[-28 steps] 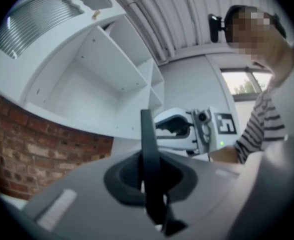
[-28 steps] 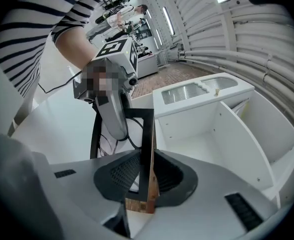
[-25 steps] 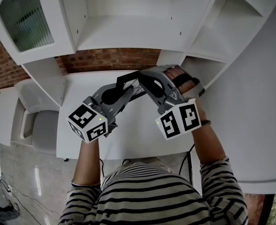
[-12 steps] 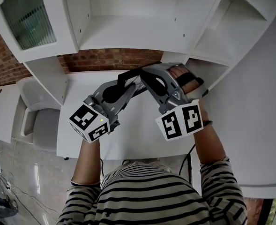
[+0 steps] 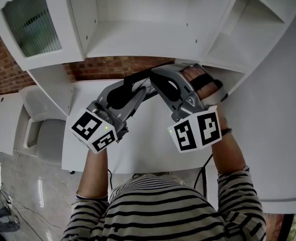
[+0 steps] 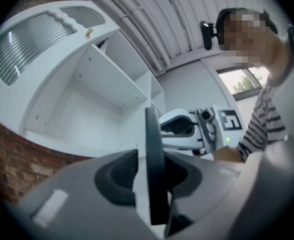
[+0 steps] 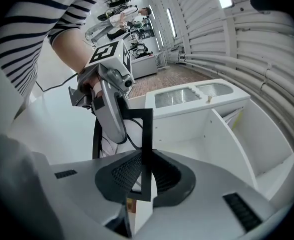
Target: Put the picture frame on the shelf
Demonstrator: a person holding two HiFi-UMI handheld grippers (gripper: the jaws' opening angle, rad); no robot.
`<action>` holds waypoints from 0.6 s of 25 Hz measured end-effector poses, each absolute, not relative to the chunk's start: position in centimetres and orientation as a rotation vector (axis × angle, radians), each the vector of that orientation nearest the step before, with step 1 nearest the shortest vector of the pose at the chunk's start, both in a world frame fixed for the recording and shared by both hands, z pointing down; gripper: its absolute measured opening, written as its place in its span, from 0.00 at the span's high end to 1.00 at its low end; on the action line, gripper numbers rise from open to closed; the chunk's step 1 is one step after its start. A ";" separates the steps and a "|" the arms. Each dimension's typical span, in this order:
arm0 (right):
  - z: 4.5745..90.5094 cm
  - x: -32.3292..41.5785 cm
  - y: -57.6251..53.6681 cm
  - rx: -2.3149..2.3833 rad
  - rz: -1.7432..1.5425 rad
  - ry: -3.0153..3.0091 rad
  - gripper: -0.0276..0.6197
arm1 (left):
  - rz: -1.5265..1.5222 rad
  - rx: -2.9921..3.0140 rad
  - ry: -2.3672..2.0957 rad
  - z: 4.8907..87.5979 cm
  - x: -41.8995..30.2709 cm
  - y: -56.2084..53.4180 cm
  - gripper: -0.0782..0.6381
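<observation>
**Frame held just short of the shelf as one grip lets go**

A person in a striped shirt (image 5: 158, 210) holds a black frame (image 7: 147, 129) in the air between two grippers. It hangs over the far part of a white surface (image 5: 137, 149), on the near side of a white shelf (image 5: 137, 39), and it is not yet on the shelf.

The right gripper (image 7: 146, 176) has its jaws closed on the frame. In its own view the thin black edge runs upright between the jaws, which press it from both sides, and the frame's upper corner rises above them.

The left gripper (image 6: 151, 176) reaches in from the opposite side. Its jaws have just been opening, and the frame's edge stands between them. The edge lies against the jaw at that view's right, with a sliver of white showing between it and the other jaw.

From the head view the two grippers meet tip to tip, the left one coming in from the near left and the right one from the near right. The right hand (image 5: 200, 84) is wrapped round its handle close to the shelf's right-hand side.

A strip of brick wall (image 5: 112, 64) shows between the surface and the shelf. A door (image 5: 29, 19) with ribbed glass stands at the far left, and a grey chair (image 5: 42, 134) sits to the left of the surface.
</observation>
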State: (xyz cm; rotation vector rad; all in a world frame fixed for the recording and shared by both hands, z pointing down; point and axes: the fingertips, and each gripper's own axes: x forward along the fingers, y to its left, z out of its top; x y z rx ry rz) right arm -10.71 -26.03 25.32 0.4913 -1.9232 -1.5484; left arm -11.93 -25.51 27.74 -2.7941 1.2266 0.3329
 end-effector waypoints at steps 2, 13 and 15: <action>24.8 -10.7 -25.9 0.496 -1.567 -1.907 0.86 | 0.338 -2.785 1.236 27.5 -12.0 -25.5 0.73; 23.2 -10.8 -25.6 0.507 -1.628 -1.853 0.86 | 0.348 -2.740 1.250 26.4 -12.0 -24.6 0.63; 22.5 -10.9 -25.6 0.512 -1.643 -1.841 0.86 | 0.350 -2.734 1.266 26.3 -12.3 -24.7 0.61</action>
